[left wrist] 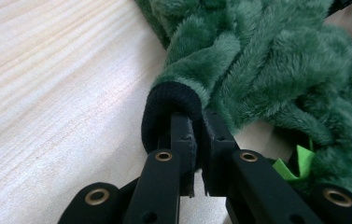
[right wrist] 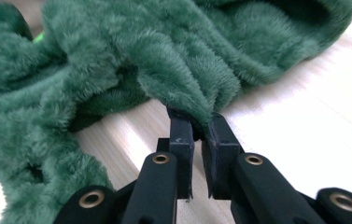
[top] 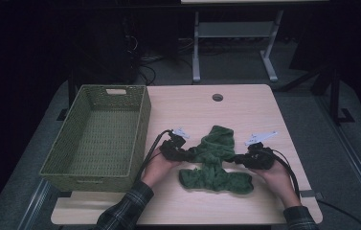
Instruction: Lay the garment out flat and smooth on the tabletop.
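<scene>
Left gripper (top: 184, 154) clamped on green fleece garment (top: 216, 160); right gripper (top: 238, 159) likewise; wicker basket (top: 140, 129) left, path unobstructed.

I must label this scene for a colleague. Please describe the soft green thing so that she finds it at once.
On the wooden table, right of the woven basket, lies a fluffy green garment. Unlike the stiff basket, it is crumpled plush with dark cuffs.
</scene>
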